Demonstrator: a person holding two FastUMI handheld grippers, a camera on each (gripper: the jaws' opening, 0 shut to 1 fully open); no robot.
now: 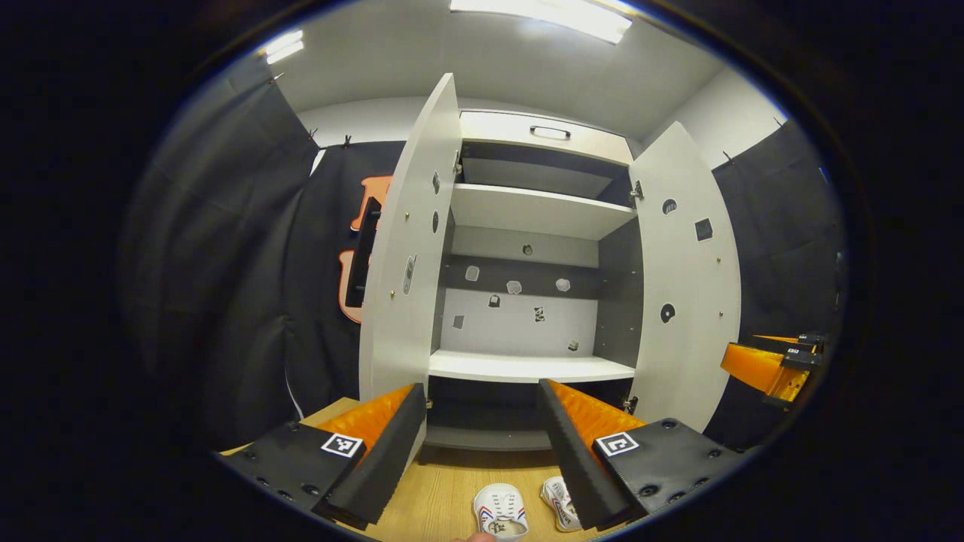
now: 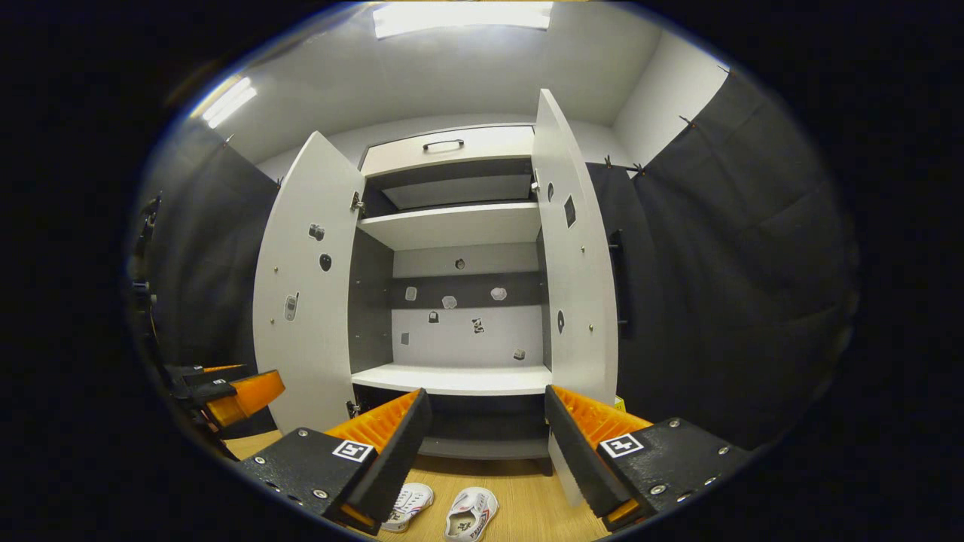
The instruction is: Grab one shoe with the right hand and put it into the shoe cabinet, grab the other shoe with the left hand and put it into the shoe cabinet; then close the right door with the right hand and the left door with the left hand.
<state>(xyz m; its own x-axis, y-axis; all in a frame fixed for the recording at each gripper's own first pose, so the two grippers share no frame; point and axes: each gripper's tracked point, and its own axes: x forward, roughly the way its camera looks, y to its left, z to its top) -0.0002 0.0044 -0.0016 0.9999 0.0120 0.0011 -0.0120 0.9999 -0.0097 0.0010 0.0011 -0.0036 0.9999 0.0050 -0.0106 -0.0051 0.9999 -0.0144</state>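
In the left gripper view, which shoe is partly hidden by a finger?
The right-hand shoe; the finger covers its side, while the other shoe lies clear.

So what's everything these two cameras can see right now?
Shoe cabinet: one, white with dark grey inside, straight ahead, both doors open, shelves bare.
Left door: one, white, swung open.
Right door: one, white, swung open.
Drawer front: one, white with a dark handle, at the top of the cabinet.
Shoes: two, white with coloured trim, side by side on the wooden floor in front of the cabinet.
Ceiling lights: bright white strips overhead.
Left gripper: jaws apart, holding nothing.
Right gripper: jaws apart, holding nothing.
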